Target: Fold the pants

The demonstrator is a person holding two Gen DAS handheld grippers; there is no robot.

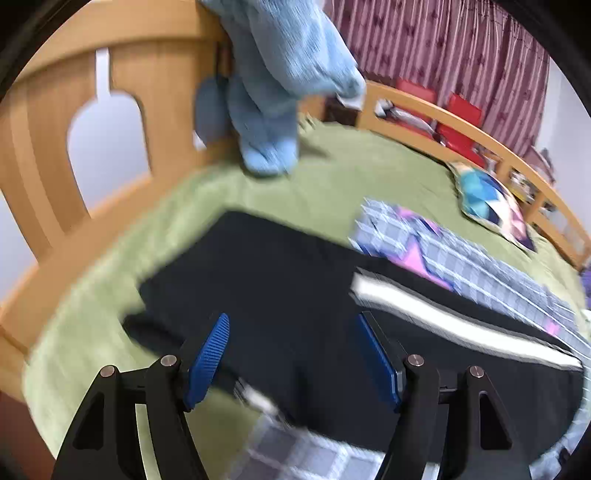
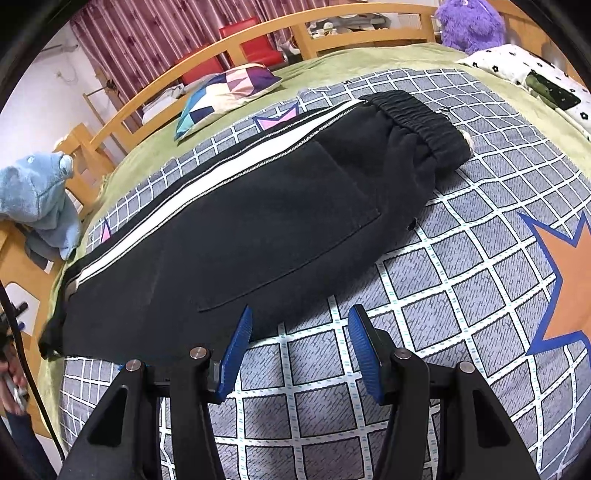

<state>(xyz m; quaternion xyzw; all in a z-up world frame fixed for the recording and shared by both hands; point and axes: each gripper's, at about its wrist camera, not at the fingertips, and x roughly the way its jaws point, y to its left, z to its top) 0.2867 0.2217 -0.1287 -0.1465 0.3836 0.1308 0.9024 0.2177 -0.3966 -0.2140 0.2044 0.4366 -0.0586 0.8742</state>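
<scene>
Black pants [image 2: 240, 236] with a white side stripe [image 2: 207, 181] lie flat and lengthwise on a checked blanket [image 2: 443, 277], folded leg on leg, the elastic waistband [image 2: 417, 122] at the far right. My right gripper [image 2: 300, 312] is open just above the blanket at the pants' near edge, with nothing between its fingers. The left wrist view is blurred. There my left gripper [image 1: 291, 321] is open above the leg end of the pants [image 1: 266, 280], its blue pads apart and pressing on nothing. The stripe [image 1: 443, 317] runs off to the right.
A green sheet [image 1: 332, 177] covers the bed inside a wooden frame [image 1: 44, 147]. A blue plush [image 1: 280, 74] hangs on the footboard. A patchwork cushion [image 2: 225, 92], a purple plush [image 2: 469, 22] and a flowered pillow [image 2: 535, 77] lie along the far side. A person's hand [image 2: 11, 387] shows at the left edge.
</scene>
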